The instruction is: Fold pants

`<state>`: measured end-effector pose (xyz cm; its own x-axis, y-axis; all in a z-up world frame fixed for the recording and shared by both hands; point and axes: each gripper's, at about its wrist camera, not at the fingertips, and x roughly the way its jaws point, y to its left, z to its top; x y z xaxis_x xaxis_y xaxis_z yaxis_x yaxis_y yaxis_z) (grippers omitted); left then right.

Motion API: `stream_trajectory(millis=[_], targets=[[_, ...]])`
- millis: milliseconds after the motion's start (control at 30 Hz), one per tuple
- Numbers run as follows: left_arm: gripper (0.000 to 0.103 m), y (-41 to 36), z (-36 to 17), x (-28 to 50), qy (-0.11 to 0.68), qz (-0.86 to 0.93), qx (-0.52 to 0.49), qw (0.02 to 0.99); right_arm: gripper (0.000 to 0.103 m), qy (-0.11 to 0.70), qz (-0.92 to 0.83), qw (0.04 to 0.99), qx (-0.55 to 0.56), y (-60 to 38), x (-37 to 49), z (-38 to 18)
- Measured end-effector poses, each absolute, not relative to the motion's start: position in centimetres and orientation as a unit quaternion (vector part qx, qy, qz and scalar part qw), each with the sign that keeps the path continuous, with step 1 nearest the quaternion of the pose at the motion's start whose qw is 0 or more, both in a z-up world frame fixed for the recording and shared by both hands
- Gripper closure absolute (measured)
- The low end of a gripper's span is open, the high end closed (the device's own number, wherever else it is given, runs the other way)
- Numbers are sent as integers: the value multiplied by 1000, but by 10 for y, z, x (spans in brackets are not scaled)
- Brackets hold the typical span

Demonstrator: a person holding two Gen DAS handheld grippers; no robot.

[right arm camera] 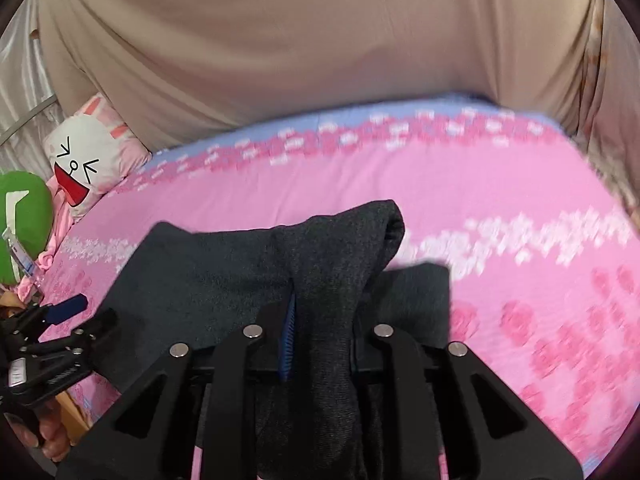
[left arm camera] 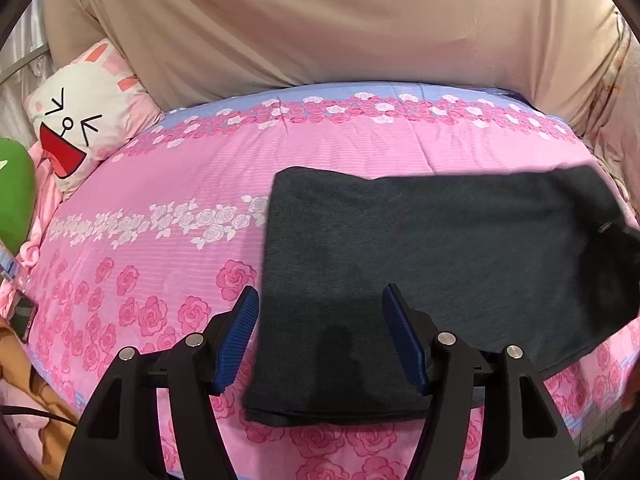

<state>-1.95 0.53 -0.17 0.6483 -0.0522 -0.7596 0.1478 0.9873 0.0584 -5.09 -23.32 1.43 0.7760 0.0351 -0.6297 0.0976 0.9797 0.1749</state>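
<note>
The dark grey pants (left arm camera: 420,272) lie partly folded on the pink rose bedspread (left arm camera: 160,208). My left gripper (left arm camera: 320,336) is open just above the pants' near left part, with its blue pads (left arm camera: 240,332) on either side of the cloth edge, holding nothing. My right gripper (right arm camera: 320,332) is shut on a bunched fold of the pants (right arm camera: 328,280) and holds it lifted over the flat part (right arm camera: 192,280). In the left wrist view that lifted end shows at the right (left arm camera: 592,200). The left gripper (right arm camera: 60,320) also shows in the right wrist view, at the left.
A white and pink cartoon bunny pillow (left arm camera: 84,132) and a green plush (left arm camera: 14,196) sit at the bed's left end. A beige curtain (left arm camera: 320,20) hangs behind the bed. A phone (left arm camera: 24,320) lies at the left edge. The right wrist view is motion-blurred.
</note>
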Motion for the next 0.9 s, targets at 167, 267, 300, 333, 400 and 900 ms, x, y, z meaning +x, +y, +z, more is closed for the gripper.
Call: stream_trajectory(millis=[167, 267, 300, 333, 400, 900], targets=[[41, 4, -10, -11, 427, -48, 56, 901, 75, 405, -69, 909, 72, -259, -25, -33], [41, 7, -16, -7, 442, -53, 48, 894, 57, 392, -65, 910, 118, -271, -41, -34], [41, 10, -17, -6, 445, -58, 36, 893, 46, 378, -58, 913, 142, -275, -54, -25], [36, 19, -17, -5, 450, -70, 8, 890, 39, 365, -54, 916, 158, -279, -64, -20], [32, 37, -18, -3, 459, -91, -50, 882, 29, 355, -41, 916, 182, -286, -82, -13], [90, 69, -37, 10, 502, -207, -193, 817, 71, 394, 49, 873, 284, -274, -92, -39]])
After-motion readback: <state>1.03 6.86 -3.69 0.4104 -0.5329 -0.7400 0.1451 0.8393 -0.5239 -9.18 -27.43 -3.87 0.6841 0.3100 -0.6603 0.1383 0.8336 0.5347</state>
